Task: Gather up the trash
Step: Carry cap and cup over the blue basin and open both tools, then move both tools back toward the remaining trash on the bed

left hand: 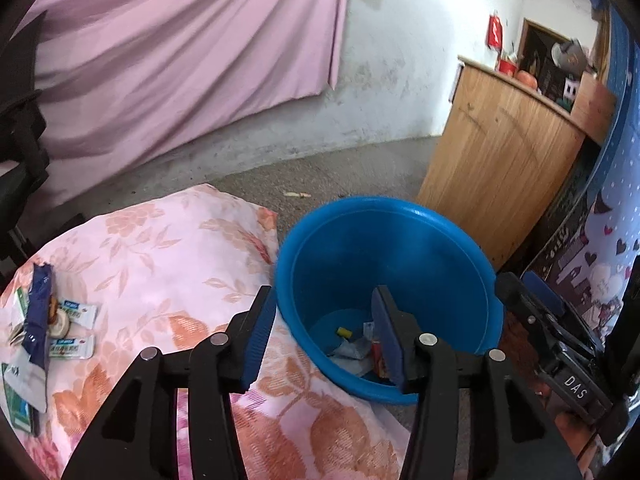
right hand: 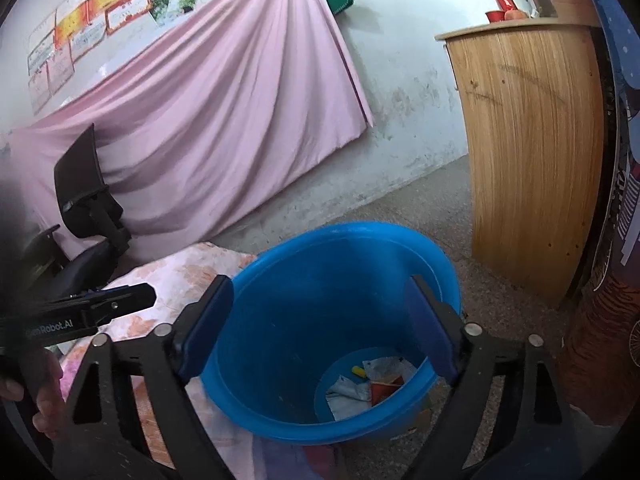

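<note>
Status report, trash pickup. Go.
Left gripper open, empty. Right gripper open, empty, over the blue bucket. Some trash in bucket; wrappers left on the floral cushion. Nothing in the way.

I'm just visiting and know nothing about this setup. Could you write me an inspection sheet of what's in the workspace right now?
Surface: floral cushion on a concrete floor.
Job's things: blue bucket beside the cushion, holding scraps; wrappers lying on the cushion.
Clutter: nothing seen beyond the wrappers.
Grippers: left gripper and right gripper both open, empty, over the bucket.
Cables: nothing seen.
Surroundings: pink curtain, wooden cabinet, black chair.
</note>
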`<state>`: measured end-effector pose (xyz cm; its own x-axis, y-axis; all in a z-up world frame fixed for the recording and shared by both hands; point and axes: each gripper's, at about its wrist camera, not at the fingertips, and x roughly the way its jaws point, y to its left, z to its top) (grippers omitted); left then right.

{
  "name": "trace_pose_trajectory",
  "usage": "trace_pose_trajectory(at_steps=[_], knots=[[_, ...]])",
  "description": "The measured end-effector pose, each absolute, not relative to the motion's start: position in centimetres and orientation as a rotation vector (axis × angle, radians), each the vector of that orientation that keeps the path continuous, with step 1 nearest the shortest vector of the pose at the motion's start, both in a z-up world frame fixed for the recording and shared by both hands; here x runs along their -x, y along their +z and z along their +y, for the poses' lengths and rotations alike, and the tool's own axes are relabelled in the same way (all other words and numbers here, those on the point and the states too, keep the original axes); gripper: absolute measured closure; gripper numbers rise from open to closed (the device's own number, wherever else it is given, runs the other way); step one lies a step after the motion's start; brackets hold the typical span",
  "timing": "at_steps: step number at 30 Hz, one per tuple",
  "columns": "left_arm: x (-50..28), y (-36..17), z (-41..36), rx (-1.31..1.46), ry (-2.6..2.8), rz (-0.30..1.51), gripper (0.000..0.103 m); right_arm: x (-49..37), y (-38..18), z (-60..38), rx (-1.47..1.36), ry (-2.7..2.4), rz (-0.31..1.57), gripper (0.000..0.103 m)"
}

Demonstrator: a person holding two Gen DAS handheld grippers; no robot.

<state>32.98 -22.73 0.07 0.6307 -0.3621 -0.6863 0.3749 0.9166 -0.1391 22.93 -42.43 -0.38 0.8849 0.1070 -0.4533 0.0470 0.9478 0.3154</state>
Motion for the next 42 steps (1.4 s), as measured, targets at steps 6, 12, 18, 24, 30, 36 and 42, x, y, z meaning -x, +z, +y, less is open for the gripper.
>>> trace_pose_trajectory(at_steps=[6, 12, 18, 24, 30, 36, 42], knots=[[-30.3, 2.0, -18.6, 0.063, -0.397, 0.681, 0.024, -21.0, 1.3, -41.5, -0.309, 0.040, 0.410, 0.000], [-26.3, 3.7, -13.9, 0.122, -0.286, 0.508, 0.003, -20.0, 2.5, -39.1, -0.267, 0.112, 0.358, 0.000], [-22.5, 5.4, -9.8, 0.074, -0.183, 0.403, 0.003, -17.2, 5.0, -35.3, -0.203, 0.181, 0.238, 0.000], [-19.3, 6.4, -4.9, 0.115, -0.096, 0.341, 0.002, -14.8, 7.5, -31.0, -0.145, 0.227, 0.150, 0.000], [-16.7, 7.6, -1.1, 0.109, -0.051, 0.262, 0.002, -12.7, 10.2, -26.9, -0.110, 0.236, 0.059, 0.000], [-13.8, 8.3, 3.8, 0.125, -0.003, 0.128, 0.002, -11.4, 11.9, -23.2, -0.076, 0.228, -0.037, 0.000], [-13.4, 6.8, 7.6, 0.154, 0.057, 0.133, 0.002, -11.7, 12.0, -19.1, -0.026, 0.296, -0.036, 0.000]])
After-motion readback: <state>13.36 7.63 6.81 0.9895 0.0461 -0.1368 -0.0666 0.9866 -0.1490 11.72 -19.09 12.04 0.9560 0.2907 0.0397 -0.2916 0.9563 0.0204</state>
